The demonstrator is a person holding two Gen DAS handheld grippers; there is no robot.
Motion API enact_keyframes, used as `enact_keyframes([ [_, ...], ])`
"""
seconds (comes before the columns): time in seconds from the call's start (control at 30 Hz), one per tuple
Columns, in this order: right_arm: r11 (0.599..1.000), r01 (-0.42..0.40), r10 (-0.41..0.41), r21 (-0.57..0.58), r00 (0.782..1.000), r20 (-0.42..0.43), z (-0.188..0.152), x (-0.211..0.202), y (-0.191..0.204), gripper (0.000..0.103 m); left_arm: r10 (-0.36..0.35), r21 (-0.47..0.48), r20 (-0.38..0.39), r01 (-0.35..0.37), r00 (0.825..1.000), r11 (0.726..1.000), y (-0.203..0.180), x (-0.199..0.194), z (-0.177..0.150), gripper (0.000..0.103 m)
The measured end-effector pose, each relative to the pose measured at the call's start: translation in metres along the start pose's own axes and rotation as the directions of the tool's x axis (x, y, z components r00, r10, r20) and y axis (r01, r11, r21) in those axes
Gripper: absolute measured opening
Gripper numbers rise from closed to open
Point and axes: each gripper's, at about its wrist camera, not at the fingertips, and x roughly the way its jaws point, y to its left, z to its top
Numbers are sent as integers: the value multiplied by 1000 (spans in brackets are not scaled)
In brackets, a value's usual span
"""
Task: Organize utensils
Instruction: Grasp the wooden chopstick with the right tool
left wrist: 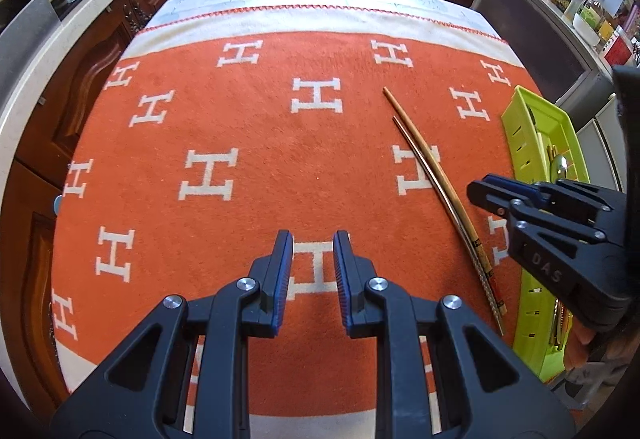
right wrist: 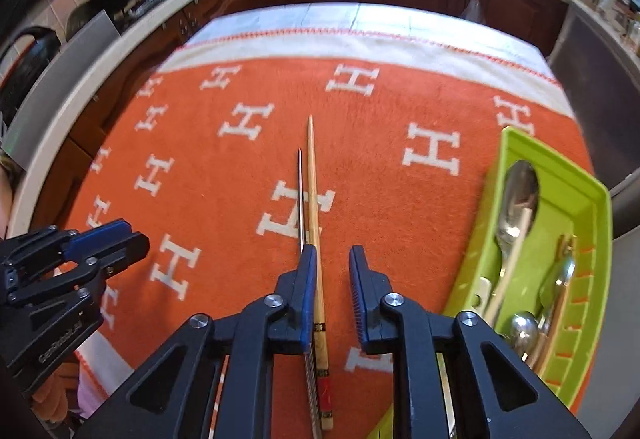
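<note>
chopsticks [right wrist: 314, 207] lie on blanket [right wrist: 224, 207] btwn right tool [right wrist: 330, 259] fingers, open.

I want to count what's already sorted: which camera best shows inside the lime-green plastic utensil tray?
The right wrist view: the lime-green plastic utensil tray lies open there, metal spoons visible. In the left wrist view, the tray is edge-on, partly hidden by the right gripper.

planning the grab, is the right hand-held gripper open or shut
Open: in its own wrist view the right hand-held gripper shows a clear gap, with the wooden chopstick lying between, ungripped.
</note>
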Motion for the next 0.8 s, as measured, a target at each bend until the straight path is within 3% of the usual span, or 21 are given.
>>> enact_keyframes([
  [0.37,997,6,-11,-75,997,-75,1,30,13,12,-9,-6,-37,9,999,1000,3,21,3,18],
  [0.47,994,33,-39,-104,997,-61,1,34,19,12,-12,-2,-40,12,999,1000,1,23,4,18],
  [0.53,994,45,-51,-102,997,-50,2,35,20,7,-15,2,-44,15,999,1000,0,25,4,18],
  [0.7,1000,16,-16,-17,1000,-22,0,29,12,6,-54,1,-58,54,997,999,-5,27,4,18],
  [0.8,997,-45,44,70,999,14,-2,15,-2,6,-128,-24,-67,127,989,992,-9,27,6,18],
])
